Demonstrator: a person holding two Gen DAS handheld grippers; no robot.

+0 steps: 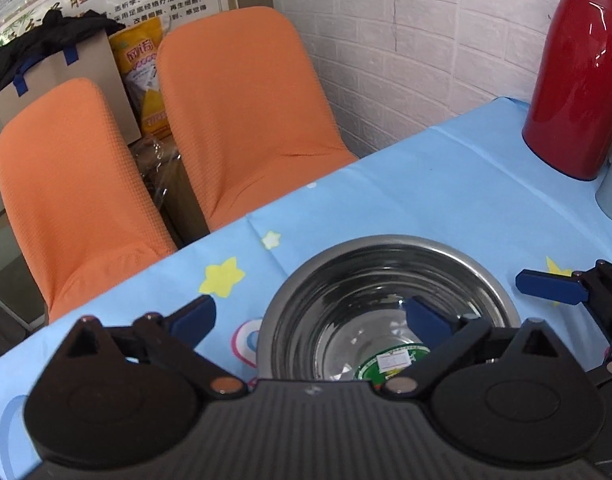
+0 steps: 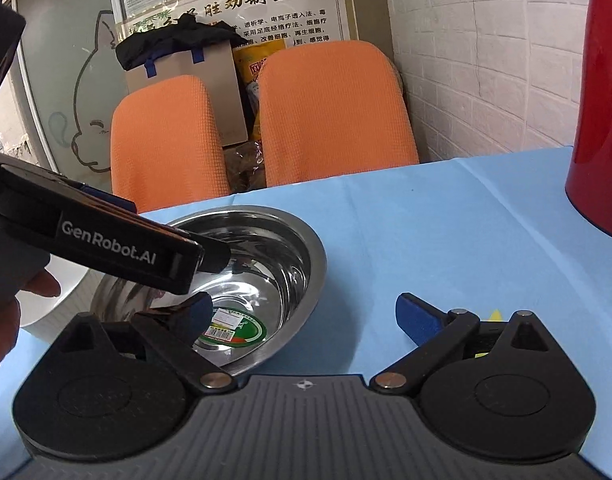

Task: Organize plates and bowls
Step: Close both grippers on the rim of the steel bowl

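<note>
Holding the left gripper spread wide, with one blue pad outside the near-left rim of a stainless steel bowl and the other pad down inside it. Straddling the wall, not yet pinching it.

Holding the right gripper spread just as wide on the opposite side of the bowl: one pad inside, above a green sticker on the bowl's floor, the other pad outside over the tablecloth. Gripping nothing either.

Resting the bowl upright on the light blue, star-printed tablecloth, close to the table edge. Judging by looks: thin, rigid metal, probably light, empty, polished and so likely slippery. Not fragile, though apt to skid or clatter if nudged. Best taken at the rim, by closing the pads on the wall from inside and outside, deep enough that the smooth lip cannot slide free. Likely needing only one grip.

To the bowl's left, just beside it, a pale rounded shape, perhaps a plate, mostly hidden. Well apart to the bowl's right, a tall red thermos. Beyond the bowl, past the table edge, two orange chairs against a white brick wall.
</note>
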